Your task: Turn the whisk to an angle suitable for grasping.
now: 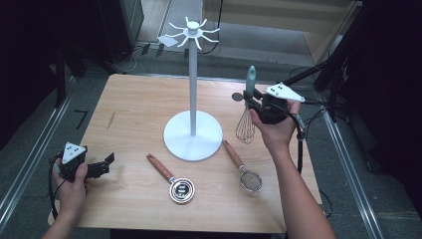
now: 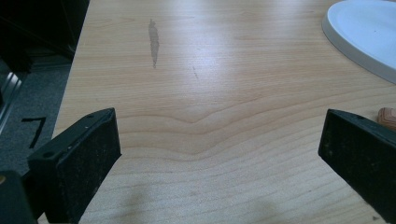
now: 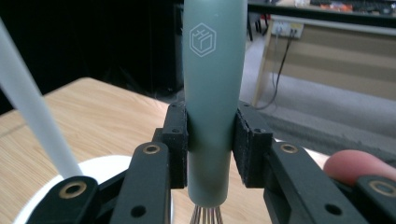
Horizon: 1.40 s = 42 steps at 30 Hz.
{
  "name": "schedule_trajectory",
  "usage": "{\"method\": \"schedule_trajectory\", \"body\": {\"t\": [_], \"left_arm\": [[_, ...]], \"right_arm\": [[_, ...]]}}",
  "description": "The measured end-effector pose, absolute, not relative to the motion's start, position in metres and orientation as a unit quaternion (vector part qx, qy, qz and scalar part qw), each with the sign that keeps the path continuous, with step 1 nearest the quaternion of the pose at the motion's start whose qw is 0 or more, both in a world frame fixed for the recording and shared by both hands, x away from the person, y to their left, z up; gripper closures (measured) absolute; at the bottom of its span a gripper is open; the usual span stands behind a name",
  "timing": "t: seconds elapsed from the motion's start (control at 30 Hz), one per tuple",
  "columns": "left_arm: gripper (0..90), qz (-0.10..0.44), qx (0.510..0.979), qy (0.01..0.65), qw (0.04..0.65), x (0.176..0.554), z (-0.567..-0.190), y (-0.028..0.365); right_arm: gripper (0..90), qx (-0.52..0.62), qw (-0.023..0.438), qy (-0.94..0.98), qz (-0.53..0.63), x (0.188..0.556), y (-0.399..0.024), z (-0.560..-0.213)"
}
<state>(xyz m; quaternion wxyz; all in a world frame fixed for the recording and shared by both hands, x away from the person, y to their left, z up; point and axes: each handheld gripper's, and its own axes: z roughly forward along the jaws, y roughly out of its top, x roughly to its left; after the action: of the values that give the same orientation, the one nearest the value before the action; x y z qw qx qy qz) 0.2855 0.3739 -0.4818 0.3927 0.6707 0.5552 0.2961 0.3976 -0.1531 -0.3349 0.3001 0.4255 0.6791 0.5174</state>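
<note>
Right gripper (image 1: pixel 255 102) clamped on grey-green handle of wire whisk (image 1: pixel 247 107) — whisk upright, wire head down, lifted above light wooden table (image 1: pixel 129 99), right of white hook stand with round base (image 1: pixel 193 130). Left gripper (image 1: pixel 102 164) at table's near-left corner, jaws wide apart, nothing between. Wood-handled round measuring scoop (image 1: pixel 171 178) and wood-handled mesh strainer (image 1: pixel 244 169) lie flat on table near front edge.

Bright tabletop, dark surroundings, soft close-ups

whisk (image 3: pixel 210 112) handle top and wires cut off by frame edges, white stand base (image 2: pixel 364 35) cut at the right edge, wooden handle (image 2: pixel 387 117) tip barely visible
</note>
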Motion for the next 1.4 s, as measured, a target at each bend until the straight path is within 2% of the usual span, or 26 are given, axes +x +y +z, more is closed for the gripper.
{"method": "schedule_trajectory", "body": {"t": [0.73, 1.4], "left_arm": [[0.0, 0.295, 0.670, 0.555, 0.395, 0.285, -0.482, 0.375], [0.0, 0.294, 0.670, 0.554, 0.396, 0.285, -0.482, 0.375]], "right_arm": [[70.5, 0.351, 0.291, 0.675, 0.581, 0.360, -0.100, -0.285], [70.5, 0.299, 0.276, 0.670, 0.621, 0.339, -0.071, -0.256]]}}
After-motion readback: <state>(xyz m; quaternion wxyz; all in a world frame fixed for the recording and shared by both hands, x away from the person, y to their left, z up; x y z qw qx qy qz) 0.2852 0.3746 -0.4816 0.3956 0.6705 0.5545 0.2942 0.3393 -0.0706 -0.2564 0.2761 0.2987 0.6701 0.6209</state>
